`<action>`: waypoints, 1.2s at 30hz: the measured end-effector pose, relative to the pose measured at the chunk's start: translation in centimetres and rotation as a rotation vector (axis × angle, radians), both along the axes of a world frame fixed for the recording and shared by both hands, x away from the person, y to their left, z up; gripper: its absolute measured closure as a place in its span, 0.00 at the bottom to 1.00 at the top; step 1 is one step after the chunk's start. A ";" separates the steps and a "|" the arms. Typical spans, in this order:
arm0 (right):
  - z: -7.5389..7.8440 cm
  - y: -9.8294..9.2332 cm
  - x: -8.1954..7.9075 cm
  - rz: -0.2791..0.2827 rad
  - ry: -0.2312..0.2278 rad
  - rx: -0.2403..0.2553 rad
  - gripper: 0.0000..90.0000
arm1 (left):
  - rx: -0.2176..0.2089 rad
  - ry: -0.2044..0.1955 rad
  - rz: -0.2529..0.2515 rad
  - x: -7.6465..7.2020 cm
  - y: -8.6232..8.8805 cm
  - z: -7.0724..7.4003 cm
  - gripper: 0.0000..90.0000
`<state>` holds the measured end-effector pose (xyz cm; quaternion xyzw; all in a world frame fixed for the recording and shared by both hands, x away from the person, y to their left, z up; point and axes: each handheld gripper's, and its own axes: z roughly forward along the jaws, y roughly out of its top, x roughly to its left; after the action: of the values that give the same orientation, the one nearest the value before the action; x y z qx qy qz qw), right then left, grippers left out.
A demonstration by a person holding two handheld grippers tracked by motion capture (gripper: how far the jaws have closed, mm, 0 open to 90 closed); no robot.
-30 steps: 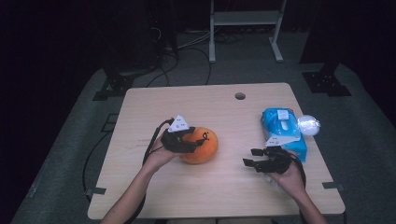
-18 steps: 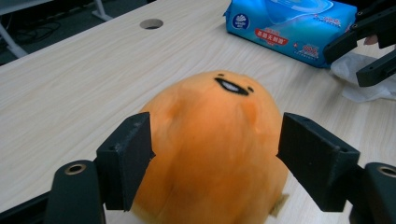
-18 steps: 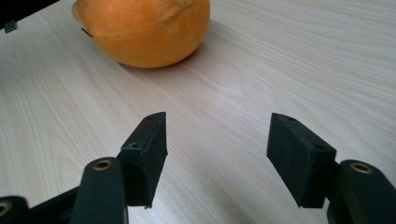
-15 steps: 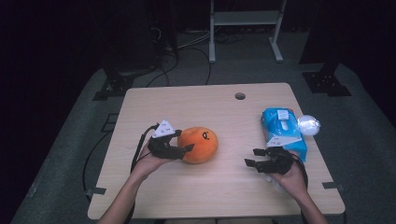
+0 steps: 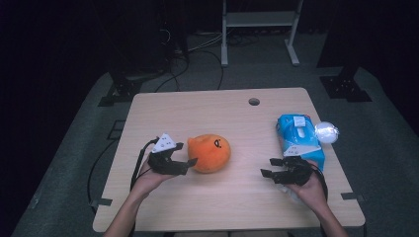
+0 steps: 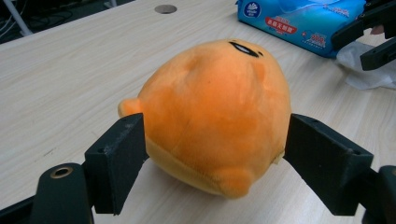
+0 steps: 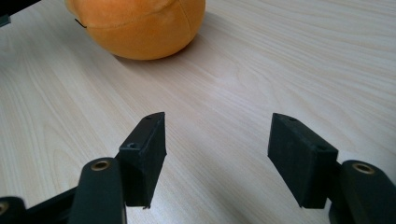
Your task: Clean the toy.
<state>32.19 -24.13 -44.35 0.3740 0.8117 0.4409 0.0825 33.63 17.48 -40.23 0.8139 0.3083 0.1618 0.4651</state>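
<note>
Left gripper (image 5: pixel 186 154) sits at the near left of the wooden table (image 5: pixel 207 111), its jaws spread wide on either side of an orange plush toy (image 5: pixel 210 152); in the left gripper view the pads flank the toy (image 6: pixel 215 114) very closely, but I cannot tell whether they press it. Round and squat, the plush lies at the table's middle, a little left of centre, its slightly longer axis running left to right. Its dark stitched eye mark faces up and toward the far right; a paler seam band and small stubby nubs show at its near underside. Right gripper (image 5: pixel 271 168) rests low at the near right, jaws apart over bare wood, pointing left toward the plush (image 7: pixel 140 28). Just beyond it lies a blue tissue pack (image 5: pixel 298 138), with a crumpled clear plastic ball (image 5: pixel 326 132) touching the pack's right side
</note>
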 end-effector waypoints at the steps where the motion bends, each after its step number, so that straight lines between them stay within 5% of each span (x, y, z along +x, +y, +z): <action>1: 0.0 0.0 0.0 0.000 -0.002 -0.001 0.40 | 0.000 0.000 0.000 0.0 0.0 0.0 0.22; 20: -0.1 -0.3 -0.1 -0.006 0.000 -0.003 0.39 | -0.012 0.021 0.050 -1.3 2.4 -1.9 0.20; 36: -0.1 -0.4 -0.3 -0.005 0.002 -0.004 0.39 | 0.020 0.045 0.060 -1.7 3.2 -3.4 0.18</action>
<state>31.90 -24.57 -44.48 0.3762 0.8117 0.4388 0.0837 31.92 20.68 -43.62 0.8124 0.3413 0.1602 0.4449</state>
